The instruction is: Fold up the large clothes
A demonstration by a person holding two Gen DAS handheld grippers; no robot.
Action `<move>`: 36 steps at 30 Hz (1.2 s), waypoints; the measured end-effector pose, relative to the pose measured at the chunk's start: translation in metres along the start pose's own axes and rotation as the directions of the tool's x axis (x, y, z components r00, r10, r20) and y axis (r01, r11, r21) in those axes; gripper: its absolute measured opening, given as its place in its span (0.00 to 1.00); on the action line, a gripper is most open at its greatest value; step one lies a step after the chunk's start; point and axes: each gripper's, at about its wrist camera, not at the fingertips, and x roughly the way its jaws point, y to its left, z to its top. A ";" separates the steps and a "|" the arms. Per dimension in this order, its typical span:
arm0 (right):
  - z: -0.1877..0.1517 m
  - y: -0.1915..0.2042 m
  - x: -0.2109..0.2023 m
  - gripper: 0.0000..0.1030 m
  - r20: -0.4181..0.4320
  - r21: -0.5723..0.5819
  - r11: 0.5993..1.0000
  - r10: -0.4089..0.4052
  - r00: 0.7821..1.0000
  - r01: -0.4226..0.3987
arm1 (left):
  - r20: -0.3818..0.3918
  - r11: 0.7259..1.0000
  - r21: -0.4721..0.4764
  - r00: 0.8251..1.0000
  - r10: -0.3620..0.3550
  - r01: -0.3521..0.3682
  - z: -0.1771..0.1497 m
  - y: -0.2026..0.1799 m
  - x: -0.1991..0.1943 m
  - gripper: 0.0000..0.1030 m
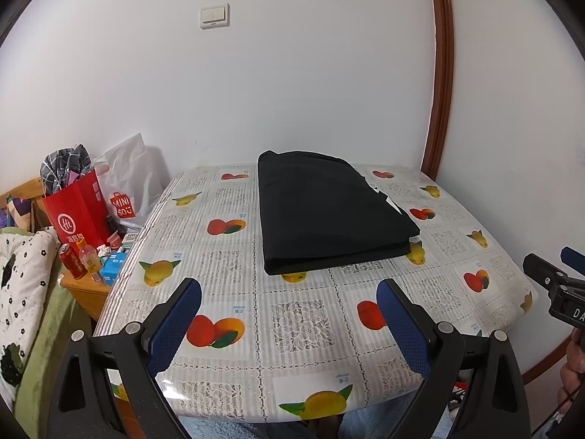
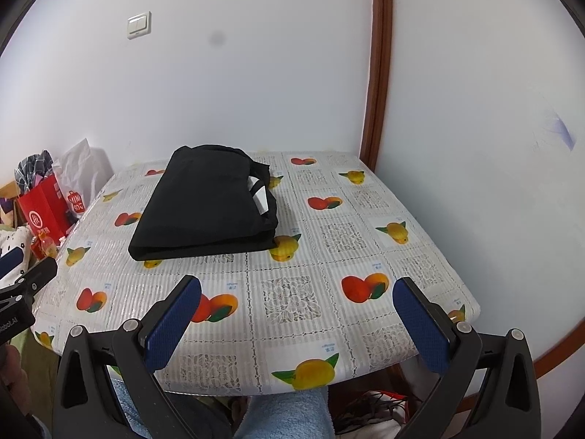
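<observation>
I see the black garment (image 1: 329, 212) lying as a neat folded rectangle toward the far middle of the tabletop (image 1: 303, 333); the folding looks done to me. My left gripper (image 1: 289, 314) and right gripper (image 2: 298, 314) hover near the front edge, fingers apart, empty

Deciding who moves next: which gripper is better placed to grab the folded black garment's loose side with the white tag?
Right, probably. The white tag faces the open right gripper; the left gripper faces the black garment front-on.
</observation>
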 end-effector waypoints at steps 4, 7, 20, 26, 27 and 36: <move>0.000 0.002 0.001 1.00 -0.001 -0.003 1.000 -0.001 1.000 0.001 | 0.000 1.000 -0.006 1.000 0.001 -0.001 0.000 0.001 0.000 0.94; 0.000 0.002 0.001 1.00 -0.002 -0.001 1.000 0.001 1.000 -0.001 | -0.002 1.000 -0.007 1.000 0.000 0.000 0.000 0.001 0.000 0.94; -0.001 0.003 0.000 1.00 0.001 -0.006 1.000 0.005 1.000 -0.005 | -0.005 1.000 -0.013 1.000 0.004 -0.005 0.000 0.002 0.001 0.94; -0.001 0.003 0.000 1.00 0.002 -0.005 1.000 0.006 1.000 -0.006 | -0.008 1.000 -0.021 1.000 0.006 -0.006 0.000 0.004 0.002 0.94; -0.001 0.004 0.000 1.00 0.002 -0.004 1.000 0.006 1.000 -0.006 | -0.008 1.000 -0.021 1.000 0.006 -0.006 0.000 0.004 0.002 0.94; -0.001 0.005 0.001 1.00 -0.003 0.000 1.000 0.002 1.000 -0.002 | -0.007 1.000 -0.021 1.000 0.010 -0.010 0.000 0.004 0.002 0.94</move>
